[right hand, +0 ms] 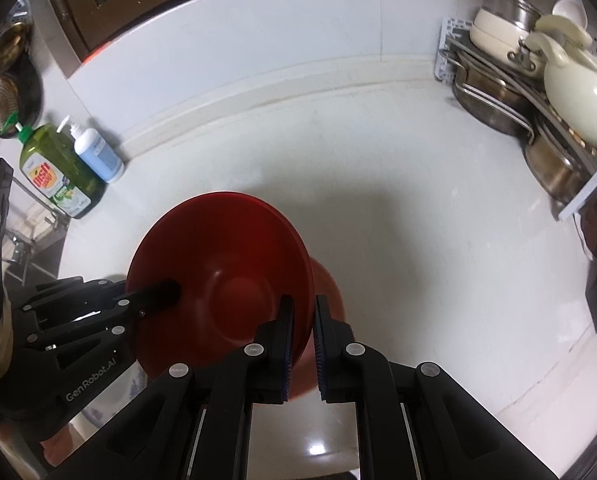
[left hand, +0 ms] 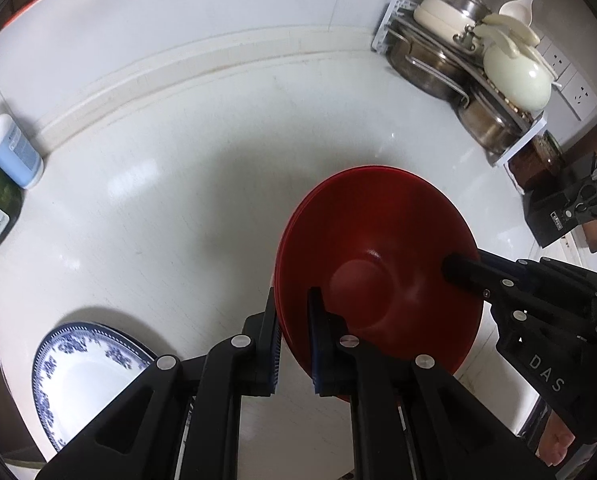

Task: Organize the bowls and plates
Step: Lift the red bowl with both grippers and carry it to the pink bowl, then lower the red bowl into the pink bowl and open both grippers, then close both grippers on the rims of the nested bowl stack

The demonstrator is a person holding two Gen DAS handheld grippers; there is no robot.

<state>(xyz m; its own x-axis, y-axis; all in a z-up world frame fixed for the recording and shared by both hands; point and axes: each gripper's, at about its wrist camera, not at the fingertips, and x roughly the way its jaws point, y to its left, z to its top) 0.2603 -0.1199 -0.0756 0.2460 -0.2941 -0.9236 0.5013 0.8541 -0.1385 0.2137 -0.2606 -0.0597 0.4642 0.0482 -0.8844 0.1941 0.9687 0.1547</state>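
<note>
Both the left gripper and right gripper pinch the red bowl's rim mid-carry above the tabletop, seemingly needing a steady, level set-down next.

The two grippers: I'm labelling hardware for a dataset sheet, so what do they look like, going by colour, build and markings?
Both are matte black plastic linkage frames with round silver pivot pins. The left gripper and right gripper have flat fingers faced with ribbed blue pads. Seen from outside, the right one bears white letters "DAS" and the left "GenRobot.AI". No cables show.
</note>
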